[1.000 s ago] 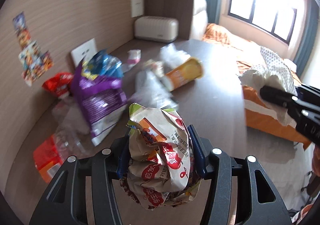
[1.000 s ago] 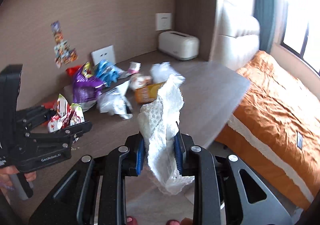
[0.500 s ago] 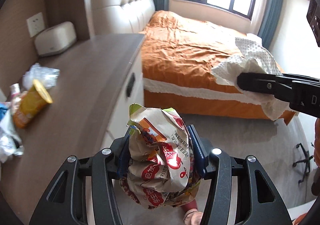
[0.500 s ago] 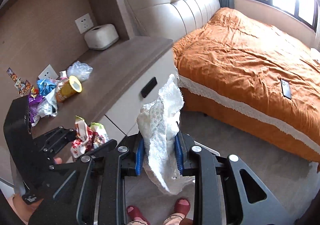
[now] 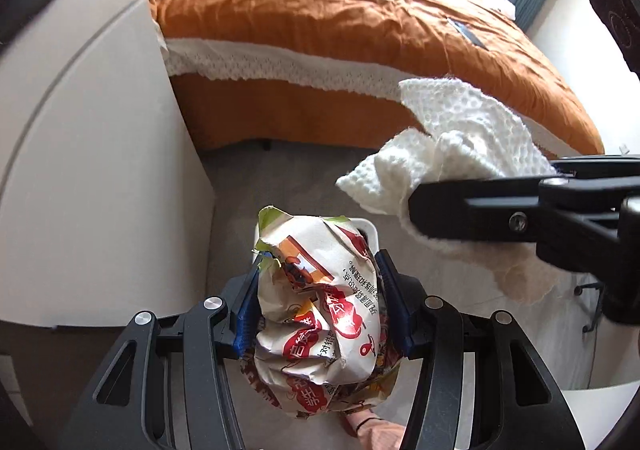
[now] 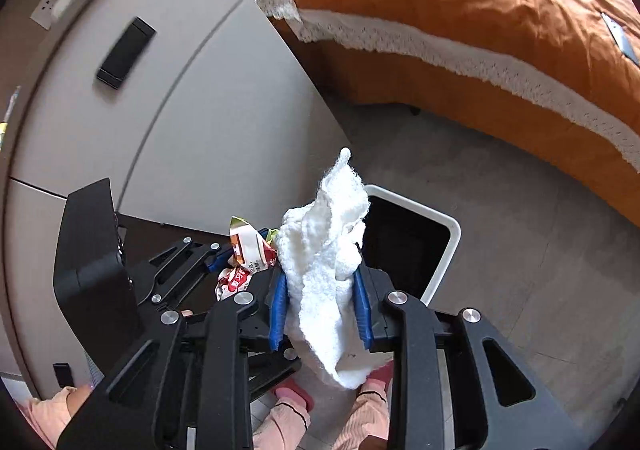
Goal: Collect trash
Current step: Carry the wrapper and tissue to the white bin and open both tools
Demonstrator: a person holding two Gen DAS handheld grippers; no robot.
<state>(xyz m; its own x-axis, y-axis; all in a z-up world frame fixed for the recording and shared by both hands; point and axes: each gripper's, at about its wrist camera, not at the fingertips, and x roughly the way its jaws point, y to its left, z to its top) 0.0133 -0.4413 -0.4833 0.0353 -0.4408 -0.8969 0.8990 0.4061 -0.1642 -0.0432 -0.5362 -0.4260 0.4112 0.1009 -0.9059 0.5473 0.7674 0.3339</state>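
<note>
Right wrist view: you're clamping the paper towel [image 6: 324,270] in the right gripper [image 6: 320,302], the left gripper [image 5: 320,298] squeezing the snack wrapper [image 5: 320,310]; center both over the bin [image 6: 444,250] before releasing.

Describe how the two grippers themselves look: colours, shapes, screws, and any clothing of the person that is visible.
Both are matte black plastic. The left gripper has triangular cut-outs in its finger arms, round silver screws and blue pads inside. The right gripper has the same build, with blue pads. No cables show. Below it are pink ribbed sleeves or trouser cuffs and pink slippers.
</note>
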